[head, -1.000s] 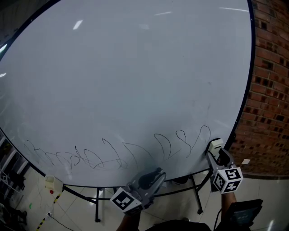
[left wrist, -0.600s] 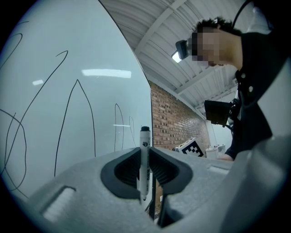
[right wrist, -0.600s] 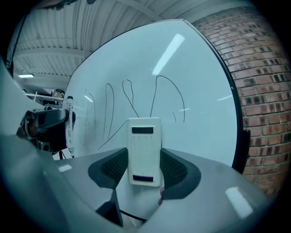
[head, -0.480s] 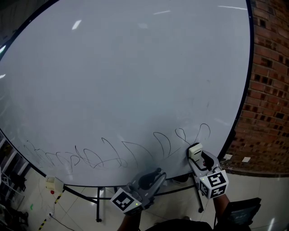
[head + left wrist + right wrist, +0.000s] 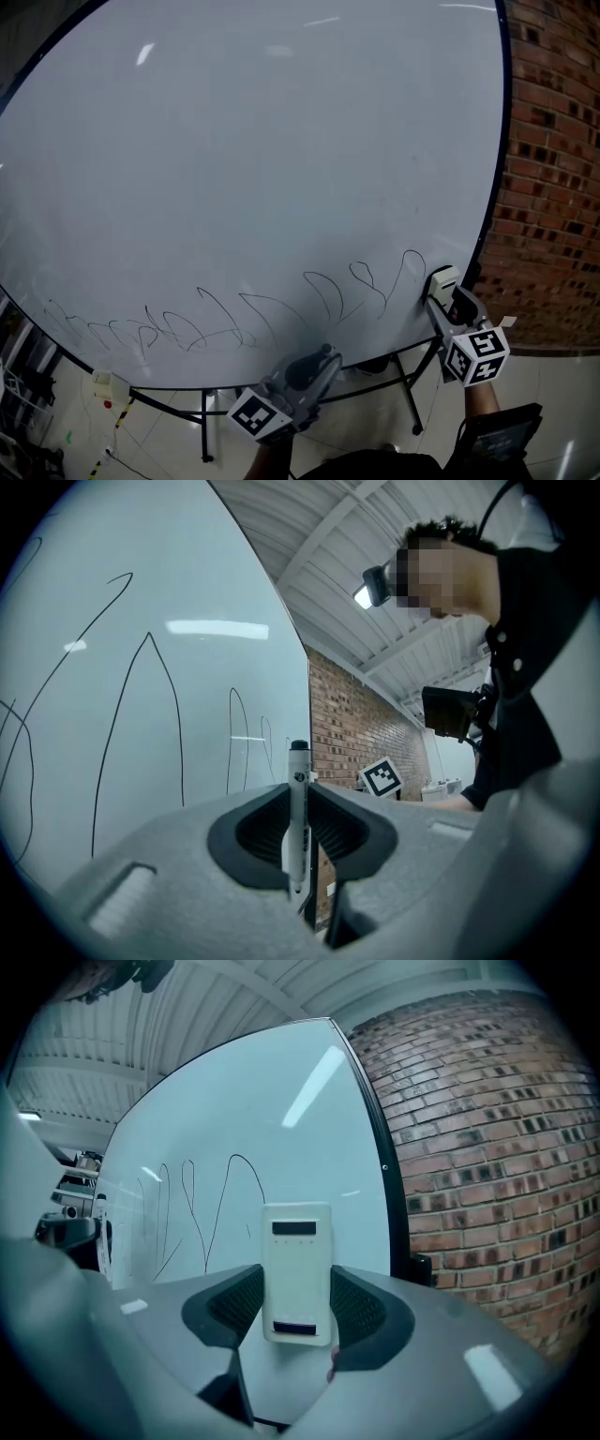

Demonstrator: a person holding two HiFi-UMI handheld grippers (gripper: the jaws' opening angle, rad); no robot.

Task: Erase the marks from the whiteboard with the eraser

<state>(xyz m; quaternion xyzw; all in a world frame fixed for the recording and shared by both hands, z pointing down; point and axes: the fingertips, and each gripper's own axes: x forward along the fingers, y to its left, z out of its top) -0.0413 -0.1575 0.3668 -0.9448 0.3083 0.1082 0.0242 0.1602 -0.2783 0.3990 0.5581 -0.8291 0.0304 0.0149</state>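
We held the eraser (image 5: 297, 1269) in our right claw (image 5: 443, 292) beside the whiteboard's (image 5: 262, 141) rightmost marks (image 5: 405, 267); our left claw (image 5: 298, 834) gripped a marker (image 5: 298, 803).

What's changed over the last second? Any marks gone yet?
The right gripper, shut on the eraser, swept left along the whiteboard's lower part, then came back right to its edge. No marks look erased. The left gripper stayed low, holding the marker.
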